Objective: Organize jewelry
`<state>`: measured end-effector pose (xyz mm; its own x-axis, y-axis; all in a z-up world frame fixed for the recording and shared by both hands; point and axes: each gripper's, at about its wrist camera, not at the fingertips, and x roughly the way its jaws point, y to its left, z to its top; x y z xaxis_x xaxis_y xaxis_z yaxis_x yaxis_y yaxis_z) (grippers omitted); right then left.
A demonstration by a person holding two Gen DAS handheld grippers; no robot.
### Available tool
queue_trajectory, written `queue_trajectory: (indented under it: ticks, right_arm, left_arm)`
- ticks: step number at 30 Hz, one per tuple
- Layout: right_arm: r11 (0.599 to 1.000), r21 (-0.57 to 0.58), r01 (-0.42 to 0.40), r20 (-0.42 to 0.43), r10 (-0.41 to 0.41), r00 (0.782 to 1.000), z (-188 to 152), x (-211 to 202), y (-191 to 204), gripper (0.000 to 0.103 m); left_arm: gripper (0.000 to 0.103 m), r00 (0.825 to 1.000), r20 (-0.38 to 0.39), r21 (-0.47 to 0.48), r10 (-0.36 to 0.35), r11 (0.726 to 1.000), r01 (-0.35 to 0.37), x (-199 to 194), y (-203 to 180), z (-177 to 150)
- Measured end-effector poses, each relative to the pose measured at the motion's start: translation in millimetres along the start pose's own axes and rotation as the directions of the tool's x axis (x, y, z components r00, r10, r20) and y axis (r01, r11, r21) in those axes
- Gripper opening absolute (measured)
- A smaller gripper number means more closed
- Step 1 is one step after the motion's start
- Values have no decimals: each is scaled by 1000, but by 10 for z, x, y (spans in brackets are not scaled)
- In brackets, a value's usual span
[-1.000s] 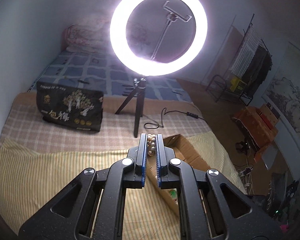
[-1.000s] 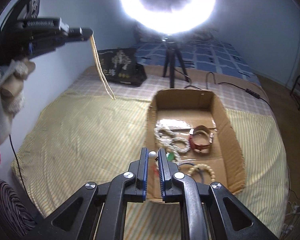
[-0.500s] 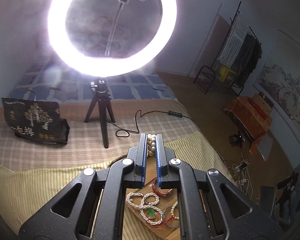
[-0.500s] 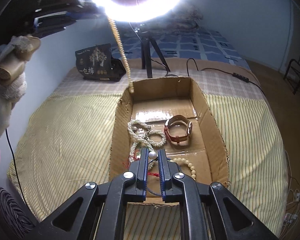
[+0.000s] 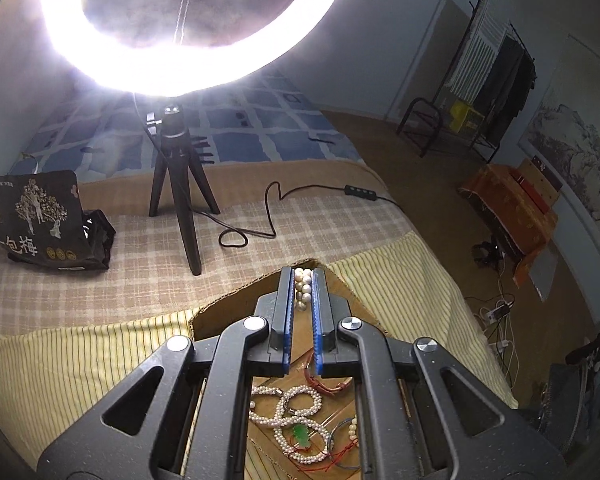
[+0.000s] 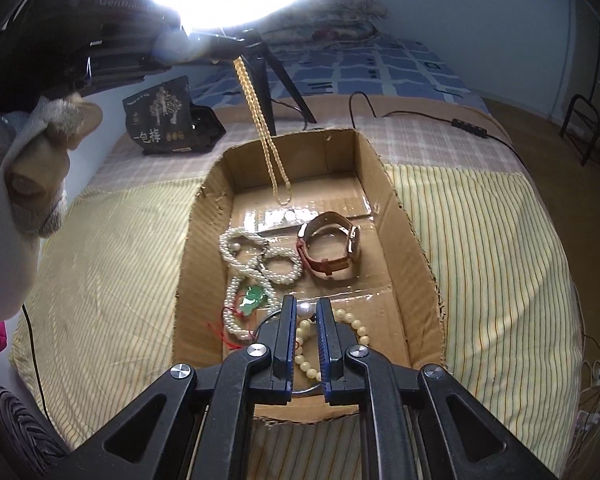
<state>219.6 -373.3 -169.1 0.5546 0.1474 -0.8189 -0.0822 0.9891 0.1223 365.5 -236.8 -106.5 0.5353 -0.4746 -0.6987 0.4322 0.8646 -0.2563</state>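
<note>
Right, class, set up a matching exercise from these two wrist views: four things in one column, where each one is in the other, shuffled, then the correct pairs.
Things
1. bead strand
2. single pearl
3. watch
4. black printed bag

Places
A. lying on the floor of the cardboard box
B. on the checked blanket, beyond the box
C. hanging from the left gripper, its lower end over the far part of the box
D. pinched between the jaws of the right gripper

Pairs: 1-C, 2-D, 3-A, 4-B
</note>
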Motion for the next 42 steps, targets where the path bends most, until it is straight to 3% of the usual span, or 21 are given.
queue_trajectory:
  ticks: [10,13,16,18,20,22,24,26,31,34,42]
  right_arm:
    - [1000,-2,8,-13,-8,1000,-6,47,-25,9]
    - [1000,-11,14,-5,-14,1000,-8,28,-7,25]
    - [999,-25,20,0,-20,1000,-5,7,30,30]
    - [999,-36,28,4,-28,1000,-8,-3,57,40]
    - [998,-46,41,13,-40,999,-12,-20,89,61]
    - [997,-54,54,27,-53,998,-11,-51,126,68]
    - [996,-60,58,34,-56,998,-5,-85,156,71]
    - [995,-65,72,43,-69,997,-2,-120,185,81]
    - [990,-80,114,77,-108,991,15,-238,259,93]
    - [985,-81,155,91,-148,985,29,-309,304,100]
    - [975,-93,200,128,-188,974,14,-517,422,102]
  left_arm:
    - [5,998,-30,73,55,996,-53,132,-113,-140]
    - [6,998,-35,83,55,995,-52,130,-142,-150]
    - [6,998,-37,89,54,995,-50,120,-160,-160]
    - [6,997,-42,97,58,994,-54,116,-170,-171]
    - [20,997,-44,106,63,993,-58,108,-178,-186]
    - [49,997,-26,112,75,991,-72,64,-183,-206]
    - [56,996,-8,107,89,990,-88,21,-165,-210]
    - [57,996,-8,98,89,991,-87,-16,-145,-208]
    - [75,995,9,105,103,989,-103,-129,-147,-223]
    - [79,994,19,102,112,988,-113,-221,-148,-229]
    - [80,991,39,104,126,986,-129,-479,-162,-255]
